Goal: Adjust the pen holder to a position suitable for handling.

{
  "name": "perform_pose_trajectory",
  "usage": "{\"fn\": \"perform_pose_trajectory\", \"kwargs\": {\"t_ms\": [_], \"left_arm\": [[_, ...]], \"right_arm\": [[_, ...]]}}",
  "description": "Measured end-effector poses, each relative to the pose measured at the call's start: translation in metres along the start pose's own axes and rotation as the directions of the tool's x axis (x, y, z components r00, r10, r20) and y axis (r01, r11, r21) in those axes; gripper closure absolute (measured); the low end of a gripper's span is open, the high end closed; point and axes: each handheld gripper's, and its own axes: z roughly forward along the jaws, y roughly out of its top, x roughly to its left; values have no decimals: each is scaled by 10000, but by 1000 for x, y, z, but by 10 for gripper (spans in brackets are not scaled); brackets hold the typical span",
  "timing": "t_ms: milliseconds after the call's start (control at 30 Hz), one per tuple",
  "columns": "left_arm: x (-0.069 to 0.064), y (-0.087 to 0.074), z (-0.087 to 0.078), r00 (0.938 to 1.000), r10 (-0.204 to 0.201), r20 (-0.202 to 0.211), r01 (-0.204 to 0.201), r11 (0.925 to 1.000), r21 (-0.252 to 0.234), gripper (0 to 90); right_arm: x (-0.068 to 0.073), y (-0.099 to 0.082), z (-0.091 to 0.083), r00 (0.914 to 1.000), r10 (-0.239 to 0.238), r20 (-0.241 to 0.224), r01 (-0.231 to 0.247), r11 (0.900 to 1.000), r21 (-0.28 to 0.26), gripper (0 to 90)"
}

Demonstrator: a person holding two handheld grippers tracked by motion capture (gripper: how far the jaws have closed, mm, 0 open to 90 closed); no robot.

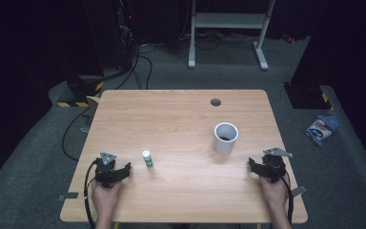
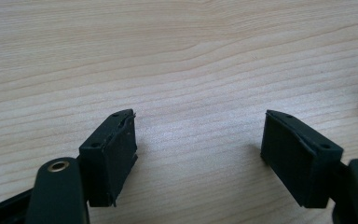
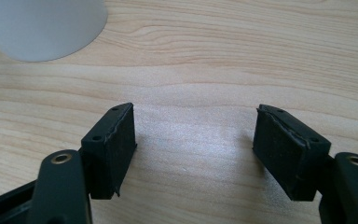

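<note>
- From the high view, I hold my left gripper near the table's front left corner and my right gripper near its front right edge, each low over the wood with my hand behind it.
- Still from above, a small white-capped bottle stands upright just right of my left gripper, apart from it. A white cup stands upright farther right, nearer my right gripper, with something dark inside it that I cannot make out.
- A round dark hole sits in the tabletop toward the far edge, and a blue-and-white packet lies on the grey floor to the right of the table.
- In the left gripper view, my left gripper has its jaws spread wide with bare wood grain between them, gripping nothing. A pale rounded edge shows at the right border; I cannot tell what it is.
- In the right gripper view, my right gripper is likewise wide apart and empty, with bare table between the pads. The white cup sits ahead and to the left, well clear of the jaws.
</note>
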Motion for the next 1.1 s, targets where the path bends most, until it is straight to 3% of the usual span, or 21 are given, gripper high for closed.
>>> {"fn": "perform_pose_trajectory", "kwargs": {"t_ms": [667, 833, 967, 1100], "left_arm": [[0, 0, 0, 10000, -40, 12, 40, 10000, -1, 267], [0, 0, 0, 10000, -43, 13, 43, 10000, -3, 267], [1, 0, 0, 10000, -31, 41, 31, 10000, 24, 267], [0, 0, 0, 10000, -38, 11, 38, 10000, 17, 267]], "right_arm": [[2, 0, 1, 9998, -106, -173, 107, 9999, 79, 235], [3, 0, -3, 9999, -52, -163, 54, 9999, 164, 307], [7, 1, -4, 9978, 128, -657, -122, 9999, 88, 339], [12, 2, -8, 9964, 29, -853, -26, 10000, 34, 363]]}}
